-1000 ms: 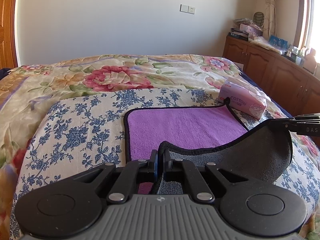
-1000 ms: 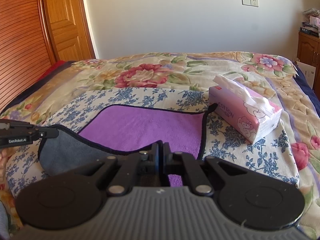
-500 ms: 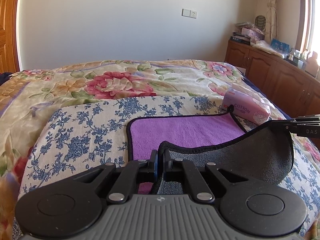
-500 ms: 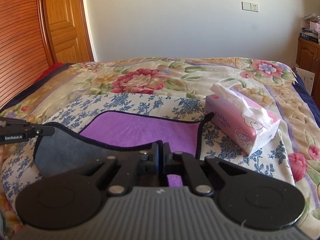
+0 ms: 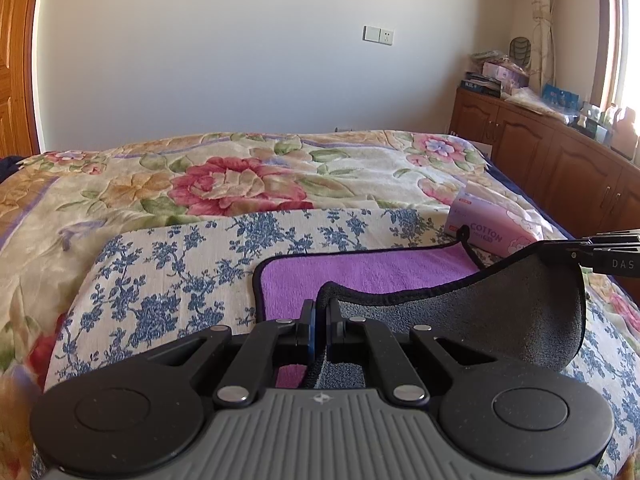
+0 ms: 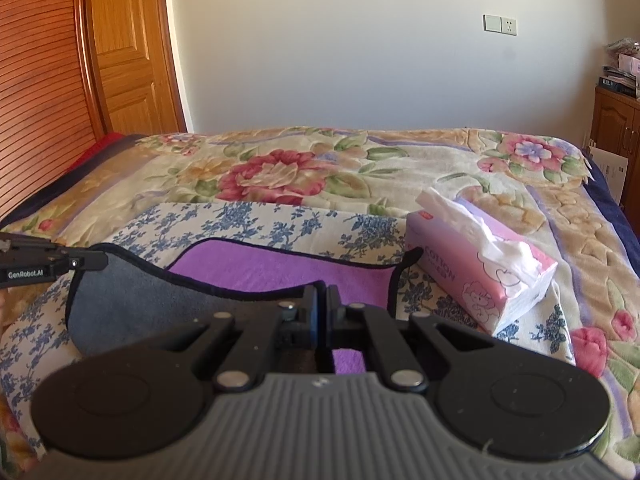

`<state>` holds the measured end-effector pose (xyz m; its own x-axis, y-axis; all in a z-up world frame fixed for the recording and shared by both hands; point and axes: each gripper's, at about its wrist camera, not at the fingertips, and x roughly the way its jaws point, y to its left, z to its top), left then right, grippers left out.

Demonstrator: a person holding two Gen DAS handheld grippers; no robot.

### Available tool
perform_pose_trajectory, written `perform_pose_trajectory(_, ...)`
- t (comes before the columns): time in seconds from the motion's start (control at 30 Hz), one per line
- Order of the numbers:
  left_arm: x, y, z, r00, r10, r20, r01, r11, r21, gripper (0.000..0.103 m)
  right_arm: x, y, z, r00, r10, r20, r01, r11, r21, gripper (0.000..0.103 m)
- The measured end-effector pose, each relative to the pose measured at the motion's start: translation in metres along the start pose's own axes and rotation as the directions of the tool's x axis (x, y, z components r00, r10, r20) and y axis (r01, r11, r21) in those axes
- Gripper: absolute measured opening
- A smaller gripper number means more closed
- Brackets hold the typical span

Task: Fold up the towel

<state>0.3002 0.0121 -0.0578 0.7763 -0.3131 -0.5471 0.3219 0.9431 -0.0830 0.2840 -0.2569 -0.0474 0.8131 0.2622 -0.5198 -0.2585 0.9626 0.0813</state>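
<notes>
A: Where is the towel (image 5: 360, 276) being kept?

B: On the bed (image 5: 240, 184), near edge lifted, beside the tissue pack (image 6: 480, 276).

A: And the grippers?

B: A near corner is being pinched by the left gripper (image 5: 320, 312) and right gripper (image 6: 321, 300).

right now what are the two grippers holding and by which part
Both hold the towel by its near edge: the left gripper is shut on one near corner, the right gripper on the other, lifting that edge off the bed and showing the grey underside.

This is a bedroom in a home. A big bed (image 5: 240, 184) with a flowery blanket fills the room. A wooden door (image 6: 128, 48) and wooden cupboards (image 5: 560, 160) stand by the walls.
</notes>
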Motion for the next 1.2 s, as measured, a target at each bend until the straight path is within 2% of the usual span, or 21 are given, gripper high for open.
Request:
perform_pose_trajectory(0.57,0.023,0.001,0.023,1.0,0.016,0.023,-0.017,1.0,0.026,0.006,0.02,-0.006,0.02,0.999,-0.015,0.033,0.016,0.999,-0.042,0.005)
perform_pose_trajectory(1.2,0.061,0.006,0.041,0.998,0.048,0.036,-0.05,0.997,0.058,0.006,0.051,-0.022,0.028,0.998,-0.049,0.035,0.051,0.997,-0.057,0.005)
